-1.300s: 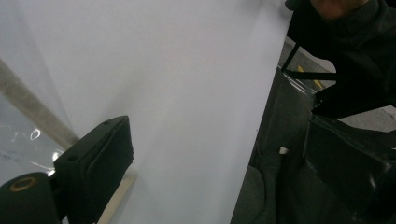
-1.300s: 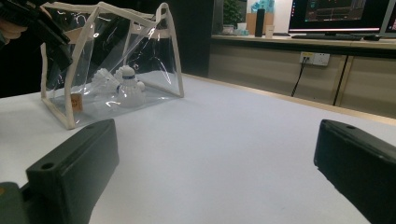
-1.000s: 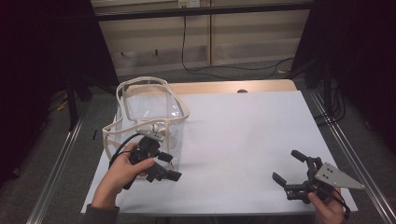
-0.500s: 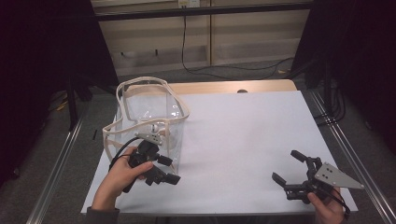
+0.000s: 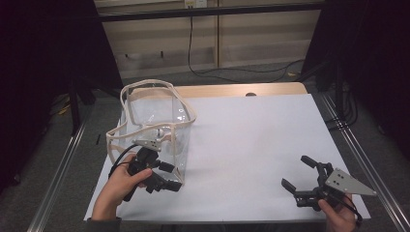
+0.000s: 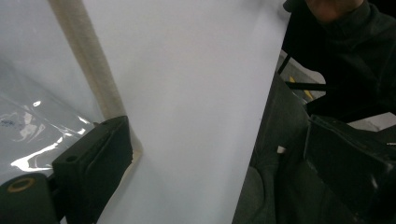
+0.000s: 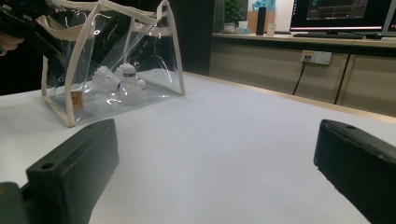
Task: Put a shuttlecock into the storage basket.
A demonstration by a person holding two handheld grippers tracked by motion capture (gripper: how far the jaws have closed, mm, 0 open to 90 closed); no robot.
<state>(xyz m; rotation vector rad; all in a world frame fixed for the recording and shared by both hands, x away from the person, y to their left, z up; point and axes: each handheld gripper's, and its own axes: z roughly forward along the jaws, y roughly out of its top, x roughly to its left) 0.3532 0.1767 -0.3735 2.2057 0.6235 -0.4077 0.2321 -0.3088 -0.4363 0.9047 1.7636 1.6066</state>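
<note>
No legible txt: tag in clear bag [image 7: 77,101] & monitor [image 7: 345,13] too blurry.

clear plastic bag [image 7: 112,56]: see-through, cream fabric trim
feathered shuttlecocks [image 7: 122,83] inside it: white, one blue-banded
table sheet [image 5: 256,145]: plain white
left gripper [image 5: 169,178], right gripper [image 5: 299,173]: black, right's plate grey

You sit at a white table [image 5: 270,140] with a wooden edge at the far end. The floor [image 5: 58,159] around you is grey. Behind it a black cable [image 5: 193,53] hangs down a pale wall [image 5: 256,38]. Monitors [image 7: 345,14] glow on a long wooden desk [image 7: 299,39].
</note>
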